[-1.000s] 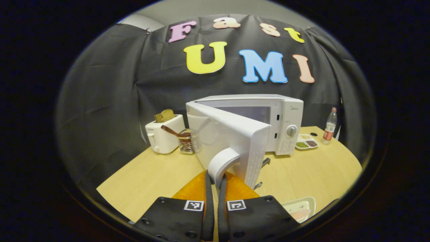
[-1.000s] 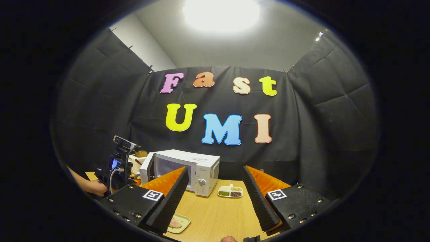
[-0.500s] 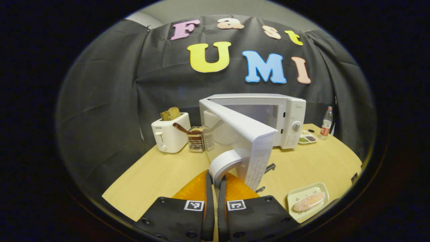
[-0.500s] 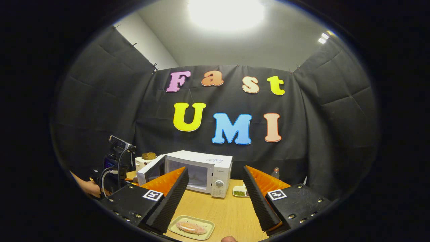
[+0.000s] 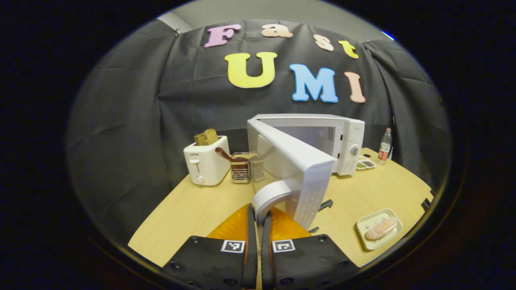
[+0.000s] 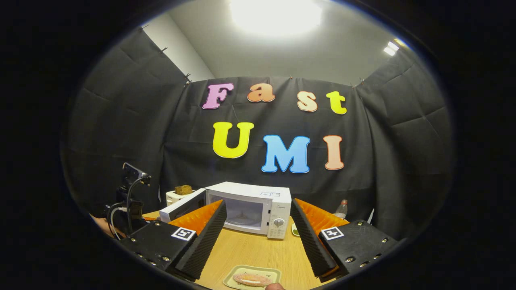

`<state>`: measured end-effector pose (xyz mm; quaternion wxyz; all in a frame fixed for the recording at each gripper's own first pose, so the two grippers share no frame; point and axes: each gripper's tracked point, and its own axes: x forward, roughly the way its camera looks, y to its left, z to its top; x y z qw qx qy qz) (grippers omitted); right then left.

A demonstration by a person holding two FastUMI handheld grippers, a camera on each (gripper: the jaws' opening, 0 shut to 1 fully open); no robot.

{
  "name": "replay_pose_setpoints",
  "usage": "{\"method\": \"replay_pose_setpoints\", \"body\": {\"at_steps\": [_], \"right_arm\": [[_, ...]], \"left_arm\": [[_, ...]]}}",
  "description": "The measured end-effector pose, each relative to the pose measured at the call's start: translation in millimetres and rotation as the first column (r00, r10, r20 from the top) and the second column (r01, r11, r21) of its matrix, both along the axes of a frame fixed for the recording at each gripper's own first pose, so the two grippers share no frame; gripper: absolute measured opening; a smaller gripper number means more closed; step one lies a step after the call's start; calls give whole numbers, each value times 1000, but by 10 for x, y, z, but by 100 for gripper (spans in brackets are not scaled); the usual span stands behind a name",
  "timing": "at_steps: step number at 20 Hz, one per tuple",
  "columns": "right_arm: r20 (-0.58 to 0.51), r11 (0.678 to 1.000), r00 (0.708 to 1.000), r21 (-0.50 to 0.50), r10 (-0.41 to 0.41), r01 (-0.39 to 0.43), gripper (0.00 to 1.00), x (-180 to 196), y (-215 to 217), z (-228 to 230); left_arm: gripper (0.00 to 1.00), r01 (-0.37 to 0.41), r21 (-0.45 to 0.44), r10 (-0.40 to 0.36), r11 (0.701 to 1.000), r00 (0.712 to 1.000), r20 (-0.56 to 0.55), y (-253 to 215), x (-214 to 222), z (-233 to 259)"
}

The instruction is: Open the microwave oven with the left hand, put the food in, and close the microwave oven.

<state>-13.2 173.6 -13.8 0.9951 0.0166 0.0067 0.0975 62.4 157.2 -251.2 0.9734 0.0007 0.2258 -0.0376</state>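
In the left gripper view the left tongs (image 5: 258, 215) are clamped on the curved white handle (image 5: 271, 197) of the microwave door (image 5: 300, 171), one finger on each side of it. The door stands swung well out from the microwave (image 5: 322, 139), its free edge toward the camera, and the oven cavity shows open behind it. The microwave sits at the far middle of the light wooden worktop (image 5: 193, 213). To its left stand a white toaster (image 5: 205, 163) with brown bread in its slot and, between toaster and door, a small wire rack (image 5: 241, 169) with a brown spoon. To the right of the microwave lie a small divided dish (image 5: 365, 164) and, farther right, a bottle (image 5: 385, 145)

The food (image 5: 381, 228), a pale pink oblong piece, lies on a cream tray (image 5: 365, 237) at the near right of the worktop, well apart from the microwave and outside it

In the right gripper view the right tongs (image 6: 256, 237) hang wide apart and hold nothing, above the near edge of the worktop, with the tray (image 6: 242, 270) and food (image 6: 252, 278) just below them. The microwave (image 6: 254, 207) is beyond, its door (image 6: 181, 205) out to the left. At the far left the left gripper (image 6: 127, 201) shows with its cables
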Motion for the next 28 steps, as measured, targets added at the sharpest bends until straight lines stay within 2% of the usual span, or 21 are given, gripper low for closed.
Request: {"method": "replay_pose_setpoints", "body": {"at_steps": [6, 10, 13, 14, 15, 16, 17, 19, 24, 28], "right_arm": [[2, 999, 1000, -27, -23, 23, 97, 36, 203, 23], [11, 999, 1000, -49, 4, -3, 97, 89, 287, 35], [12, 998, 999, -56, 39, -39, 97, 198, 301, 8], [8, 996, 998, -57, 63, -62, 98, 227, 312, -9], [14, 995, 996, -58, 84, -83, 97, 254, 320, -5], [16, 993, 995, -66, 98, -97, 97, 291, 293, -11], [10, 990, 992, -72, 123, -122, 97, 328, 287, -58], [0, 979, 983, -85, 185, -185, 97, 373, 305, -124], [-76, 945, 951, -113, 300, -308, 97, 460, 220, -477], [-149, 898, 914, -182, 376, -399, 97, 487, 176, -837]], "left_arm": [[11, 23, -28, -23, 999, 1000, 8, 208, -3, -33], [16, 20, -70, -20, 997, 1000, 0, 266, -48, -26], [30, -14, -59, 16, 998, 999, 30, 323, -236, 46], [31, -25, -50, 27, 998, 999, 39, 349, -292, 80], [47, -35, -46, 37, 998, 998, 50, 362, -347, 138], [56, -50, -42, 52, 998, 997, 55, 378, -406, 196], [73, -69, -35, 71, 997, 995, 65, 398, -478, 263], [90, -111, -25, 113, 993, 988, 104, 417, -587, 466], [94, -203, -2, 200, 979, 963, 178, 323, -834, 921], [95, -283, 2, 275, 959, 934, 229, 254, -923, 1188]]}}
